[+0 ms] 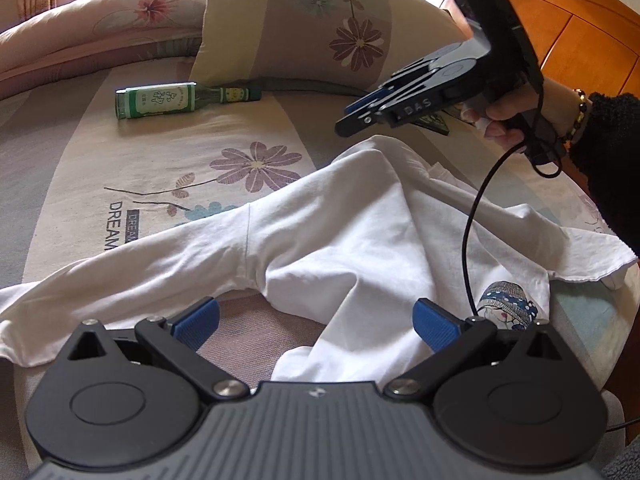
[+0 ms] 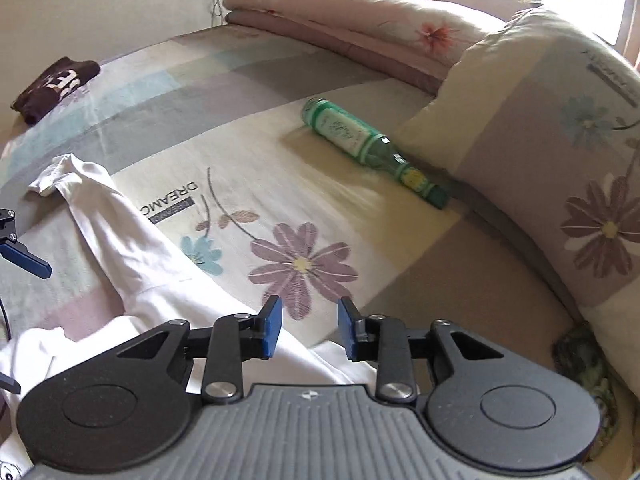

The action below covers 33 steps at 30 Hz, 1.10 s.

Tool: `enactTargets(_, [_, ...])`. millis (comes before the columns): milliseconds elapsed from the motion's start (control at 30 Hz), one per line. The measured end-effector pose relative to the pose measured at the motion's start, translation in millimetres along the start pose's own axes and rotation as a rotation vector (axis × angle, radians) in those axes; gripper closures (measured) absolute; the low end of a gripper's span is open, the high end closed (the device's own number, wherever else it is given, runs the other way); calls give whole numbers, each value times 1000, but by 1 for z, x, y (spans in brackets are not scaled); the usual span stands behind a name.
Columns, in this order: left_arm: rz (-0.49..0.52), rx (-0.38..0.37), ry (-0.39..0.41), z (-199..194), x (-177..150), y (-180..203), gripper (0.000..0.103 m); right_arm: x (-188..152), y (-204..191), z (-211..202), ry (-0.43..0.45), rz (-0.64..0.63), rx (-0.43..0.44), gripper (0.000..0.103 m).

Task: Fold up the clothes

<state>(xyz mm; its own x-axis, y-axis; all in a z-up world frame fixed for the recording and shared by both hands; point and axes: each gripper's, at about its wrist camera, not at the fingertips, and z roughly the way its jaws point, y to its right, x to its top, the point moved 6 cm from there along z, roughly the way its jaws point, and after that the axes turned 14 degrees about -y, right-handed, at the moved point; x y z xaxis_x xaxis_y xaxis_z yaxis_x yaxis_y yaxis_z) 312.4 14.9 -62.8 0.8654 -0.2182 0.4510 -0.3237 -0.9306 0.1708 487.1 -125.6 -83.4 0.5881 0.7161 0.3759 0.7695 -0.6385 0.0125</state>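
A white long-sleeved shirt (image 1: 340, 232) lies crumpled on the flowered bed sheet (image 1: 160, 168), with a small printed figure (image 1: 508, 304) near its right side. One sleeve (image 2: 100, 208) stretches away toward the bed's far left. My left gripper (image 1: 316, 320) hovers just above the shirt's near edge, jaws spread wide with nothing between them. A hand (image 1: 504, 120) holds my right gripper (image 1: 352, 118) over the shirt's far edge. In the right wrist view the right gripper (image 2: 310, 326) is open by a narrower gap, empty, above the shirt's edge and the sheet. A finger of the left gripper (image 2: 28, 260) shows at the left border.
A green glass bottle (image 1: 176, 98) (image 2: 360, 144) lies on the sheet beside a flowered pillow (image 1: 300, 20) (image 2: 540, 140). A folded quilt (image 2: 340, 24) sits behind. A dark folded garment (image 2: 52, 84) lies at the far corner. A wooden headboard (image 1: 560, 12) stands right. A black cable (image 1: 472, 220) hangs over the shirt.
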Motion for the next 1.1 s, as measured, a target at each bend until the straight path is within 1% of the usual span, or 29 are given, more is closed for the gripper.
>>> enactTargets(33, [-8, 3, 1, -1, -1, -2, 1, 3, -5, 10, -23, -1, 27, 78])
enactTargets(67, [-17, 4, 0, -2, -2, -5, 1, 5, -11, 20, -46, -1, 54, 93])
enactTargets(100, [-26, 6, 0, -3, -4, -8, 1, 8, -16, 29, -69, -2, 81, 96])
enactTargets(167, [-42, 9, -4, -5, -8, -13, 1, 14, -27, 49, -115, -3, 136, 97])
enactTargets(267, [-50, 1, -8, -5, -13, -18, 1, -12, -56, 48, -168, -43, 234, 97])
enactTargets(300, [-54, -3, -13, -4, -15, -20, 1, -22, -66, 48, -197, -66, 241, 97])
enactTargets(333, [-56, -4, -17, -2, -16, -21, 1, -32, -76, 48, -226, -89, 245, 96])
enactTargets(367, [-57, -2, -20, 0, -17, -21, 1, -43, -87, 47, -246, -126, 227, 96])
enactTargets(433, [-58, -6, -21, 3, -17, -20, 1, -50, -98, 37, -250, -191, 194, 95])
enactTargets(467, [-57, -10, -19, 4, -17, -20, 1, -48, -100, 29, -238, -210, 188, 94])
enactTargets(500, [-55, -15, -14, 3, -16, -19, 1, -40, -93, 19, -196, -205, 174, 92])
enactTargets(567, [-52, -23, -4, 2, -15, -17, 1, -23, -77, 0, -107, -192, 146, 78])
enactTargets(633, [-52, -24, 2, 1, -14, -16, 1, 0, -45, -7, -47, -114, 90, 75])
enactTargets(700, [-52, -24, -2, 2, -15, -16, 1, 17, -10, -1, -23, -30, 54, 72])
enactTargets(767, [-53, -24, -11, 4, -16, -16, 1, 24, 17, 18, -38, 49, 45, 69])
enactTargets(833, [-54, -26, -21, 6, -18, -16, 1, 21, 29, 39, -77, 87, 72, 68])
enactTargets(900, [-54, -29, -31, 9, -20, -17, 1, 10, 28, 54, -117, 57, 52, 66])
enactTargets(967, [-52, -26, -37, 11, -22, -18, 1, -4, 22, 64, -149, 11, 24, 60])
enactTargets(1100, [-58, -28, -39, 13, -22, -20, 1, -12, 4, 56, -145, -61, -6, 60])
